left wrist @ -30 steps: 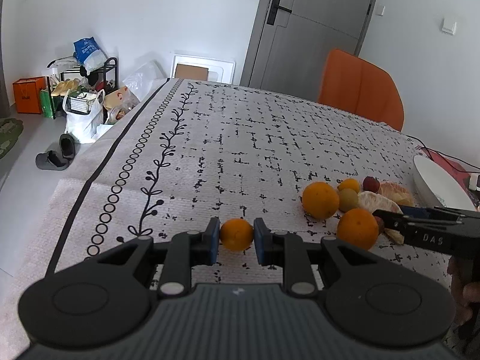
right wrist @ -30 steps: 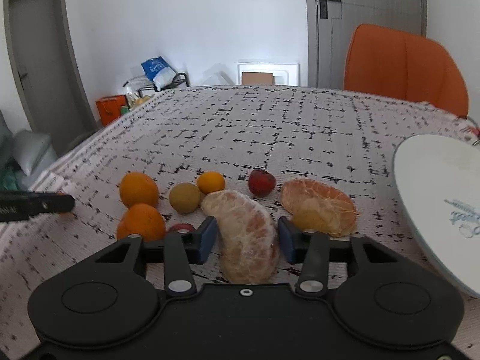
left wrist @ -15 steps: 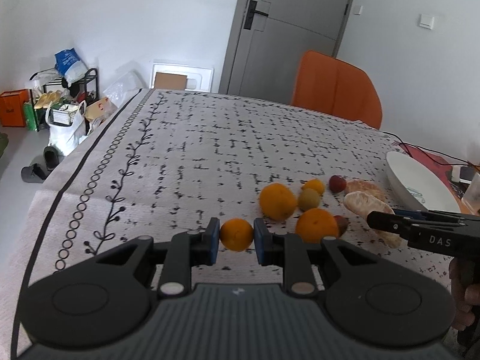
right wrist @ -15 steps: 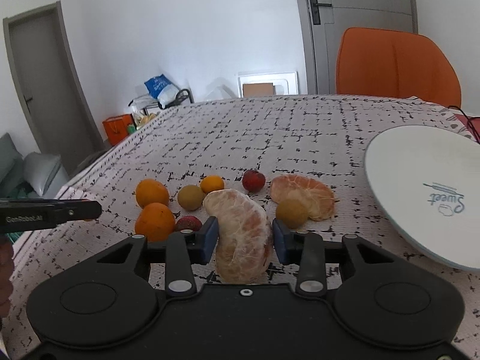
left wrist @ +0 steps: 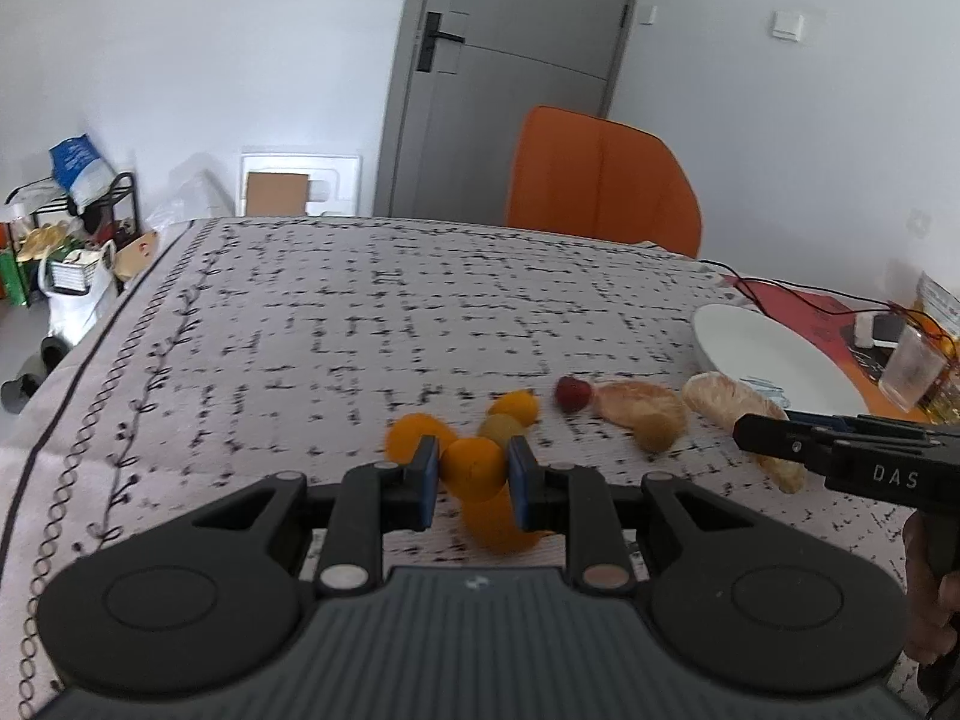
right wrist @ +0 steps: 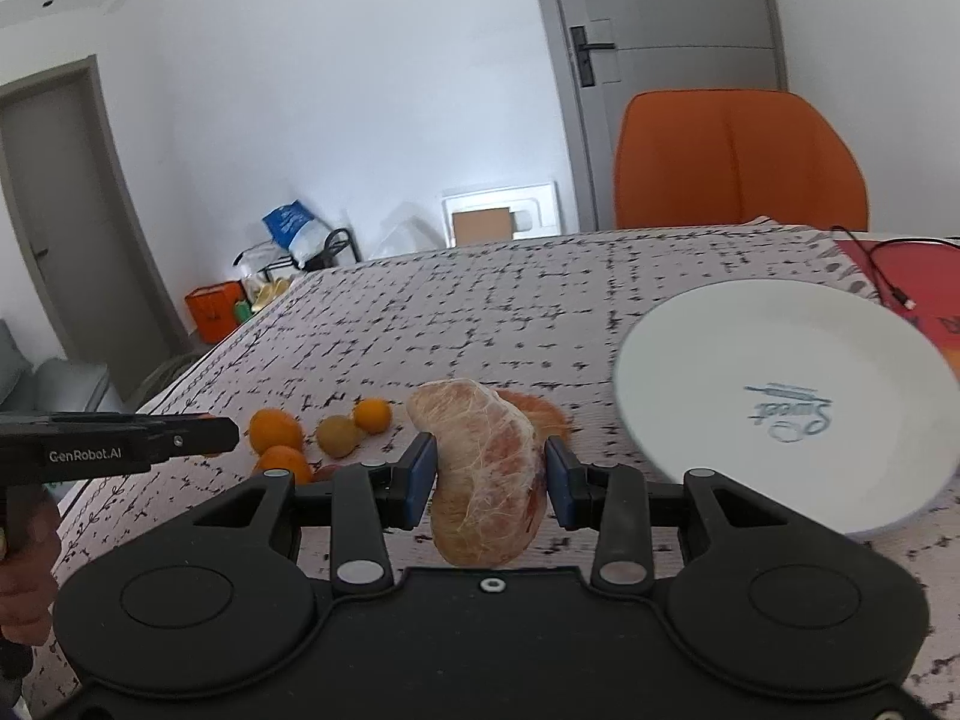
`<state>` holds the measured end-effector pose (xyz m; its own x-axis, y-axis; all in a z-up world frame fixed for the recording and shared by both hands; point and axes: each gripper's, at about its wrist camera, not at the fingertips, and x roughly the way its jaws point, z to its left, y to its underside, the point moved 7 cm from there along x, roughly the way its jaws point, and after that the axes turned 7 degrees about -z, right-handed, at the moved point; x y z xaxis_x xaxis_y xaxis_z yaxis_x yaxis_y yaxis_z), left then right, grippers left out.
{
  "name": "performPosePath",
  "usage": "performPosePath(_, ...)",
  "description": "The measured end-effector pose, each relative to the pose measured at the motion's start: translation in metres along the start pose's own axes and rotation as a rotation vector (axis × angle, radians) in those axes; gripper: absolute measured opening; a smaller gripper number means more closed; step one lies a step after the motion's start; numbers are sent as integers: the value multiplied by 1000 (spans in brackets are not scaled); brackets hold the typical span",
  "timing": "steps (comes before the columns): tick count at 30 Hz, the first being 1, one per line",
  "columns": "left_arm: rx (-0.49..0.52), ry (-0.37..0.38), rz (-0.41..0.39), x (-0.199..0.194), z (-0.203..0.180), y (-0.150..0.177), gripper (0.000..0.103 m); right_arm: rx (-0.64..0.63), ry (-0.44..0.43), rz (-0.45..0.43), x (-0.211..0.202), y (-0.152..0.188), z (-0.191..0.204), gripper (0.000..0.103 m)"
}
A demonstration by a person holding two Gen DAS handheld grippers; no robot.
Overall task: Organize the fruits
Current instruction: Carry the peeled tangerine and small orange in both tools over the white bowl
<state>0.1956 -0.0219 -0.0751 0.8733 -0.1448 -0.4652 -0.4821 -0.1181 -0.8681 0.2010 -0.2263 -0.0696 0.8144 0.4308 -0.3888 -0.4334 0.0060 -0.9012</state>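
Orange and small, a tangerine (left wrist: pixel 473 468) sits clamped in the left hand-held gripper (left wrist: pixel 471 483), above the patterned bench (left wrist: pixel 372 324) and left of the white plate (right wrist: pixel 780 360). Beside that plate's left rim, the right hand-held gripper (right wrist: pixel 489 483) grasps a peeled pomelo wedge (right wrist: pixel 486 468). More loose fruit (right wrist: pixel 336 435) lies left of the plate.

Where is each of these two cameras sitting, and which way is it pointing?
Left wrist view: rides on the left tool, facing its held small orange, the fruit pile and door; the other tool pokes in.
Right wrist view: rides on the right tool, facing its held peeled pomelo segment and white plate; the person's hand shows at left.
Shared: tablecloth, orange chair.
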Motion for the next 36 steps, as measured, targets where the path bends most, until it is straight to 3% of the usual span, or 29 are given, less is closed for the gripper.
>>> performPosePath(9, 47, 45, -2, 10, -30, -5, 23, 31, 53, -51, -20, -8, -30, 37)
performPosePath(26, 128, 169, -10, 44, -108, -21, 23, 82, 209, -67, -43, 1, -100, 37)
performPosePath(36, 169, 179, -12, 69, -141, -29, 23, 101, 258, -98, -42, -6, -131, 37)
